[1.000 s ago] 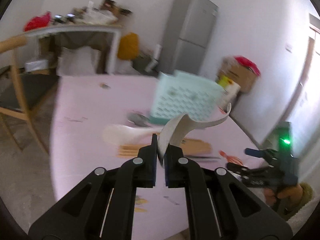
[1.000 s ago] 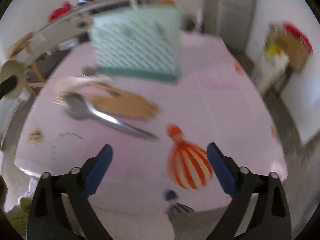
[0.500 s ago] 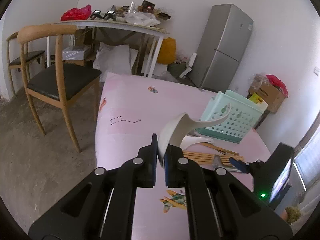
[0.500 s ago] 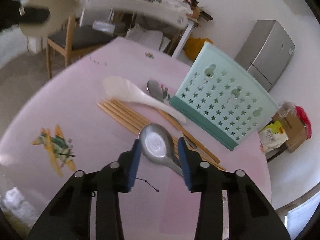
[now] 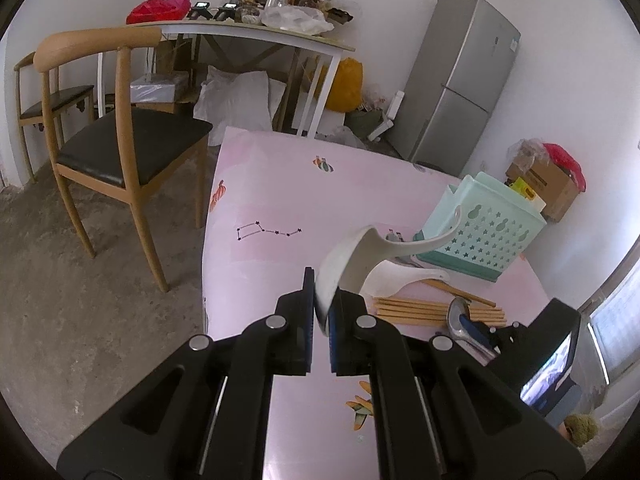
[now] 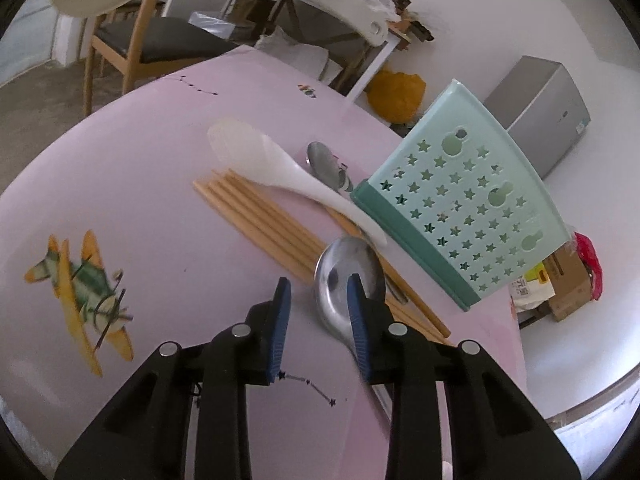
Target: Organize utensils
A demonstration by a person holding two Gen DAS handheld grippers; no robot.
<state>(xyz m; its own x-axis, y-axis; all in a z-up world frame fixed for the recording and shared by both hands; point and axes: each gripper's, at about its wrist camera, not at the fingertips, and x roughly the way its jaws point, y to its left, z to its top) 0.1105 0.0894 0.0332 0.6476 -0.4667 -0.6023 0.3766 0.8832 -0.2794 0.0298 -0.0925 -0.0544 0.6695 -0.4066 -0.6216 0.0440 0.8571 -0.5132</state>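
Left tongs [image 5: 319,322] clamping curved white plastic ladle [image 5: 352,258] aloft. Right tongs [image 6: 320,320] closing, partly apart, astride glossy steel spoon [image 6: 340,280] lying on wooden chopsticks [image 6: 256,216], pink bench [image 6: 140,160].

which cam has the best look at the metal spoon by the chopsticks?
Right wrist: the metal spoon lies bowl-up across the chopsticks, full bowl visible just ahead of the right tongs. Left wrist shows only a sliver of it, edge-on behind the right tongs.

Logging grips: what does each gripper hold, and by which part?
The left gripper pinches the white ladle by its bowl rim. The right gripper holds nothing; the metal spoon lies unclamped.
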